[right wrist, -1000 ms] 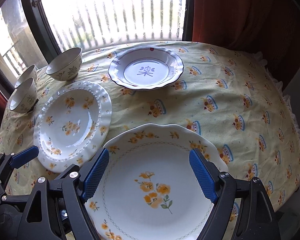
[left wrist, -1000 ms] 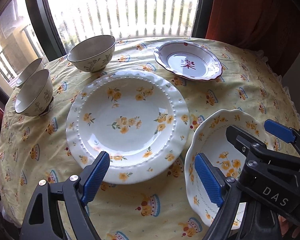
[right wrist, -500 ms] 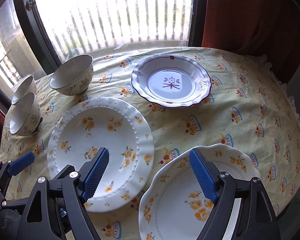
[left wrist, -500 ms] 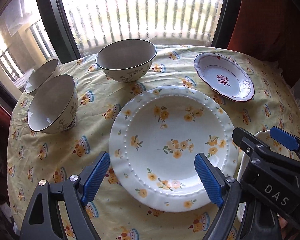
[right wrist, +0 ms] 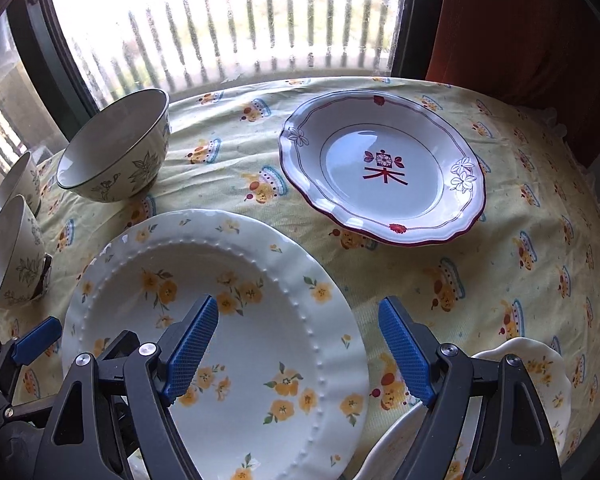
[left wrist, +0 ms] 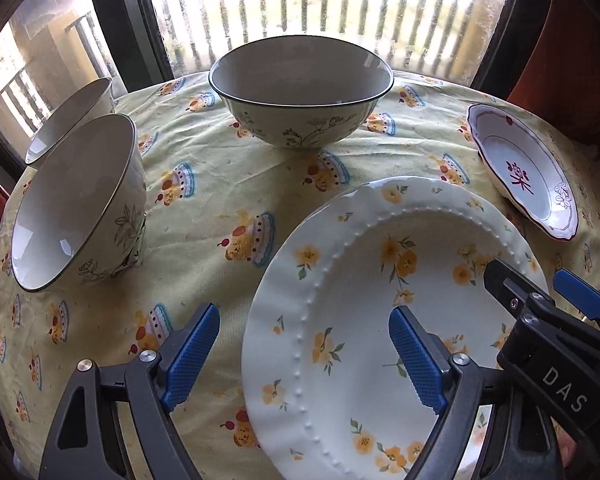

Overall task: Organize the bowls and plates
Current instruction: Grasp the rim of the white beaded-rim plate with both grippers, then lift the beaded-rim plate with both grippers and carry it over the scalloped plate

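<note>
We hold both tongs, left (left wrist: 304, 354) and right (right wrist: 298, 346), released above the beaded plate (right wrist: 236, 320) (bowls (left wrist: 302, 96) behind it), so next we must choose one dish to grasp.

Three bowls stood on the table: one large bowl (left wrist: 302, 92) near the window and two smaller bowls at the left edge, the nearer small bowl (left wrist: 76, 204) partly hiding the farther small bowl (left wrist: 70, 120). Three plates were counted: one beaded plate with yellow flowers (right wrist: 216, 332), one red-trimmed plate with a red character (right wrist: 384, 168), and one scalloped plate with yellow flowers (right wrist: 544, 376), of which only a rim section showed at the lower right, so its full pattern could not be confirmed. One yellow printed tablecloth (right wrist: 500, 260) covered the table. Two grippers were present, the left gripper (left wrist: 304, 360) and the right gripper (right wrist: 300, 352).
</note>
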